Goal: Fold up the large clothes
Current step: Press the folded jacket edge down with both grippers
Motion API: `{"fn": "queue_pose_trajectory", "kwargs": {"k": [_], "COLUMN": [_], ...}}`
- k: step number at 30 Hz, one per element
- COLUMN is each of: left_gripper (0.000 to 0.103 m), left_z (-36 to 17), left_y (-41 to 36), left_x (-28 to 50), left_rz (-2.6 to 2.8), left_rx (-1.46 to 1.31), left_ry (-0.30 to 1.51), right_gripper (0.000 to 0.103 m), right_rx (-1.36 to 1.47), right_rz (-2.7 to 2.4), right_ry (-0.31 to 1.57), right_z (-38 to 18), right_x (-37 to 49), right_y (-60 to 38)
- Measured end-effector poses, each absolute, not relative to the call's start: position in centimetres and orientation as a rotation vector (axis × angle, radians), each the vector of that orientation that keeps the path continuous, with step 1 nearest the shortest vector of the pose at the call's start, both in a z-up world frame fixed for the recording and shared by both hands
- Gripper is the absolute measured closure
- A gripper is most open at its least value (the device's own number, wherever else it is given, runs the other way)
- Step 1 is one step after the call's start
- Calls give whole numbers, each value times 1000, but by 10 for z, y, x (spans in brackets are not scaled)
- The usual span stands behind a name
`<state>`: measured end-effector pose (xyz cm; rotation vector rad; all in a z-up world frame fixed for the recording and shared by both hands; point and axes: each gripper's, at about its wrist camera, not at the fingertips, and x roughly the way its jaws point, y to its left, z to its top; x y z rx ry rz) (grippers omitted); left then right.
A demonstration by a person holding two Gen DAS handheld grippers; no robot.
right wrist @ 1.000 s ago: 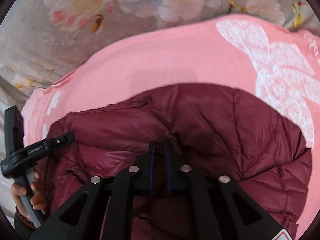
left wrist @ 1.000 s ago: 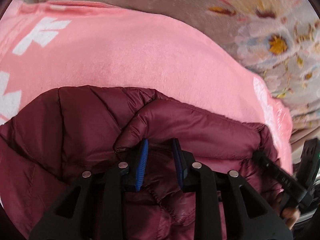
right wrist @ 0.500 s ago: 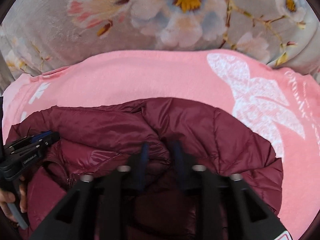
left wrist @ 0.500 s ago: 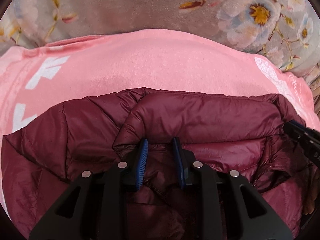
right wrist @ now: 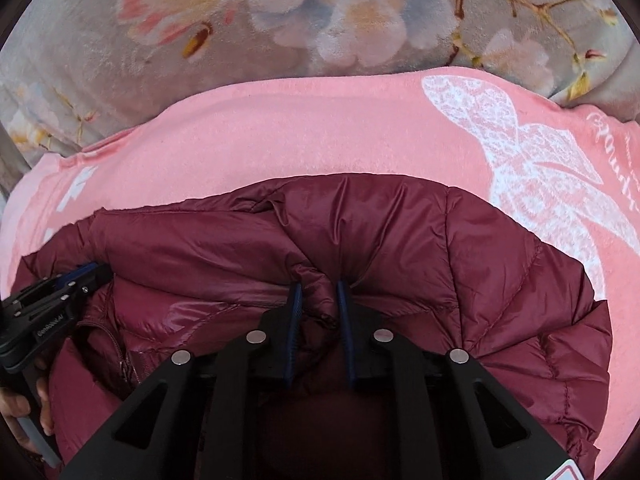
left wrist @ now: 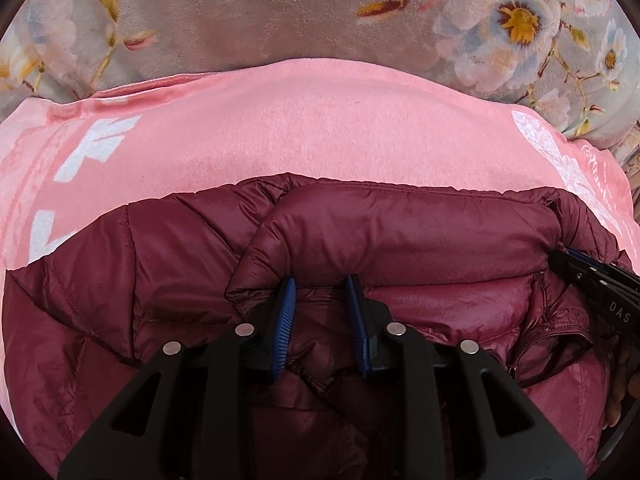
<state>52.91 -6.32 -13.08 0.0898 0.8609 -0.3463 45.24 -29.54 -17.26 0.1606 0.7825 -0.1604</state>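
The dark red puffer jacket [left wrist: 400, 236] lay bunched on a pink blanket [left wrist: 304, 128], which was spread over a grey flowered cover [left wrist: 240, 16]. Its padded collar ran crosswise in both wrist views, from one claw towards the other, and that crosswise line was what the next move seemed to hang on.

The left gripper [left wrist: 320, 292] sat at the left end of the collar roll, its blue pads set either side of a fold of jacket cloth and pinching it. The right gripper [right wrist: 318, 292] sat at the opposite end, where the quilted shoulder met the collar; its jaws had just been closing, and a small ridge of cloth stood clamped between the pads. Each claw showed at the edge of the other's view, so they stood near one another with the collar spanning between them.

The rest of the jacket lay below and behind both claws, towards the person, and open blanket lay ahead. Neither hand looked nearer to that free space, so a fold forward would likely need both together
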Motion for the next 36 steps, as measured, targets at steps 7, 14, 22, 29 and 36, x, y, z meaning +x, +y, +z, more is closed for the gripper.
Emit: {"fn": "queue_pose_trajectory", "kwargs": {"k": [7,14,22,29,36], "left_gripper": [77,77,77,76,75], "left_z": [-131,-132,-132,-135,-134], "left_y": [-65,-65,-72,-73,-80], "left_x": [530,529,526,530,528], "left_rz": [-349,-348,-325,-322,-293], "left_rx": [90,93,143,151,199], "left_ry": [854,849,834,838,831], "right_gripper": [89,89,88,86,82], "right_rx": [151,138,131,94,82], "right_rz": [-166,-169,-166,-181,-177], "right_ry": [782,785,808,823,833], "right_z": [-174,-174,-174,-174,-171], "right_x": [452,453,453,457,457], "right_y": [-295,-294,-293,-287,-288]}}
